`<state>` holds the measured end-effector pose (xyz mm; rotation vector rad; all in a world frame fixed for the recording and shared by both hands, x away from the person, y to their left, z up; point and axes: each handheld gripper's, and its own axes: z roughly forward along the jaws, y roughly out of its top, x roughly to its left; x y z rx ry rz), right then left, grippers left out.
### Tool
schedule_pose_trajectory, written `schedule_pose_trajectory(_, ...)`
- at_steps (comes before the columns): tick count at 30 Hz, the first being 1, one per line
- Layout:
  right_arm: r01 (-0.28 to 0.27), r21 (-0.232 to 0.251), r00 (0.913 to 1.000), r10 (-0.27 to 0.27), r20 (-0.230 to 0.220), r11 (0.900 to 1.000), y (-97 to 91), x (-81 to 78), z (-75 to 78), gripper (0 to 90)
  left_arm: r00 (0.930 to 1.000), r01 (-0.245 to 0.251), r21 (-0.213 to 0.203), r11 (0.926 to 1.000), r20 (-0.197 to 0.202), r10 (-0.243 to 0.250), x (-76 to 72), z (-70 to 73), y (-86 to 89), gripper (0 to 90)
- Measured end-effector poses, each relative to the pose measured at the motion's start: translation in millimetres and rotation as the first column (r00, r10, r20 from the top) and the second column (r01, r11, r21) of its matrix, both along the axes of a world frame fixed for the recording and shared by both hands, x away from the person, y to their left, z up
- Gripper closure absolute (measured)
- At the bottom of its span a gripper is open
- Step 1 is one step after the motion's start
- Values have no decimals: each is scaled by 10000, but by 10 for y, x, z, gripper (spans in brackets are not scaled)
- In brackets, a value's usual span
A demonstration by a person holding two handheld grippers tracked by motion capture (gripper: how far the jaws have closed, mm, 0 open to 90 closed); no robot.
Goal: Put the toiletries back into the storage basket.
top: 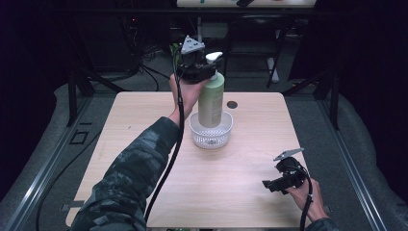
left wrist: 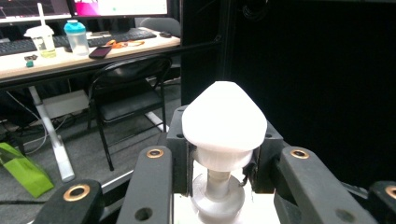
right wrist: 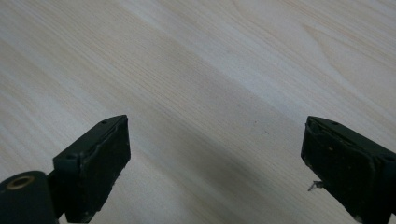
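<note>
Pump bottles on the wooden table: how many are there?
1. The green pump bottle stands in the clear basket at the table's middle, its neck clamped by the left hand-held gripper. No other bottle shows on the table.

Wooden table (top: 144, 144) bearing white basket (top: 210, 137)

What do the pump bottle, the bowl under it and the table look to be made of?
Pump bottle: probably matte plastic, opaque pale green, with a smooth white plastic pump head. Bowl: likely clear plastic, see-through with a ribbed or perforated wall; glass can't be ruled out. Table: light wood or wood-look laminate, with visible grain lines and a dull sheen.
</note>
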<state>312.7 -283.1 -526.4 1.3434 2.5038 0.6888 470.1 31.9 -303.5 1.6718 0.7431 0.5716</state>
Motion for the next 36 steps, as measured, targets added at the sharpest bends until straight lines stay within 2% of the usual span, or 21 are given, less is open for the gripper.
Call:
schedule_pose_trajectory(5, 7, 53, 10000, -7, -18, 10000, -10, -4, 5, 75, 10000, 78, 169, 9998, -15, -77, 4, -34, -20, 676)
schedule_pose_trajectory(12, -51, -32, 10000, 51, 60, 10000, -12, -5, 17, 72, 9998, 70, 127, 9999, -203, -68, 33, -117, -24, 676)
schedule_pose_trajectory(25, -25, -47, 10000, 25, 96, 10000, -3, -7, 17, 72, 9996, 139, 115, 9998, -248, -136, 61, -254, -8, 676)
schedule_pose_trajectory(28, -27, -25, 10000, 27, 72, 10000, 4, -11, 17, 72, 9994, 228, 281, 9993, -256, -221, 66, -290, -19, 676)
schedule_pose_trajectory(36, -36, 7, 9999, 36, 100, 10000, 9, -16, 23, 72, 9991, 247, 285, 9993, -364, -236, 74, -346, -25, 676)
